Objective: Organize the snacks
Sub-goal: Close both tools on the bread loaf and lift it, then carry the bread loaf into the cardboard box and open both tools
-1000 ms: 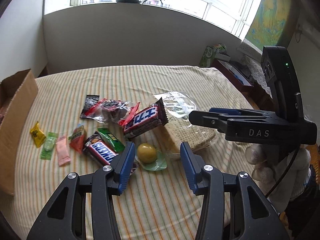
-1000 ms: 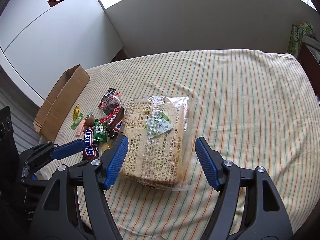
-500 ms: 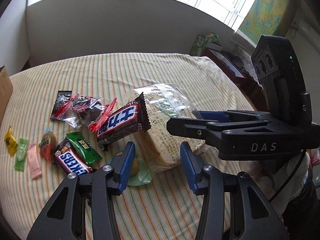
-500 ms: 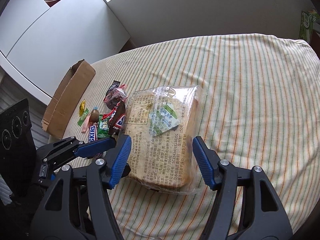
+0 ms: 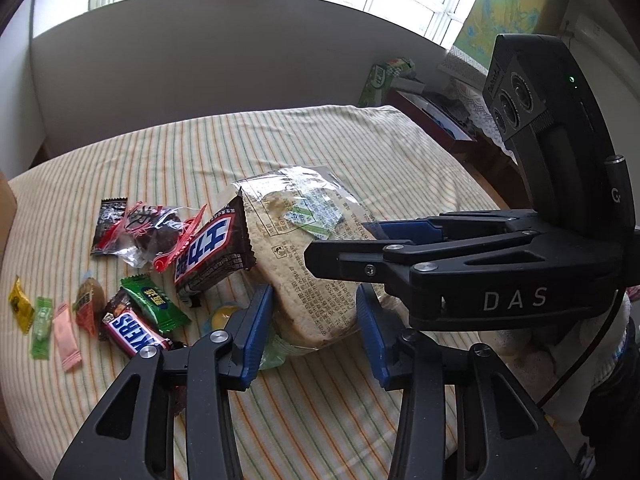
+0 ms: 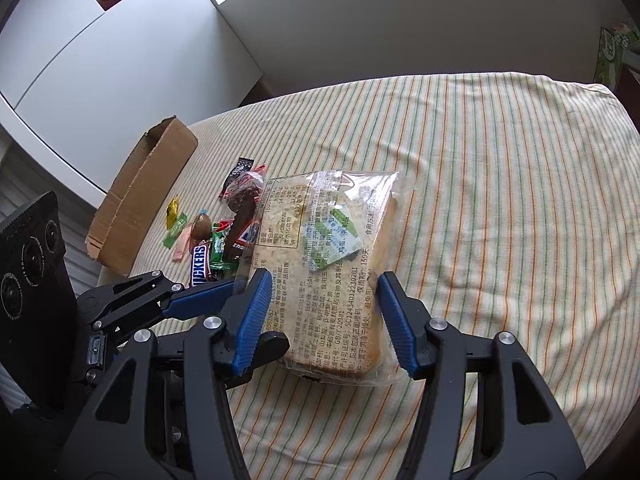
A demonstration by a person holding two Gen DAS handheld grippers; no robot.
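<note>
A clear bag of sliced bread [image 5: 312, 280] [image 6: 332, 280] lies on the striped tablecloth. My left gripper [image 5: 316, 316] is open with its blue pads at either side of the bag's near corner. My right gripper [image 6: 320, 312] is open and straddles the bag's near end; it crosses the left wrist view [image 5: 400, 248] over the bread. A brown chocolate bar [image 5: 212, 252] leans on the bag's left side. A Snickers bar [image 5: 132, 332], a green candy [image 5: 156, 300] and small sweets [image 5: 44, 320] lie to the left. A yellow jelly cup [image 5: 222, 316] sits half hidden by my left finger.
A cardboard box [image 6: 136, 200] stands at the table's left edge. Red-trimmed clear packets [image 5: 148, 232] lie behind the chocolate bar. A low shelf with a green box [image 5: 384, 80] stands beyond the table's far right. The tablecloth [image 6: 500, 200] is bare to the right of the bread.
Both grippers have moved forward onto the bread bag. My left gripper has shifted right from the jelly cup to the bag's corner. The right gripper's jaws have narrowed around the bag.
</note>
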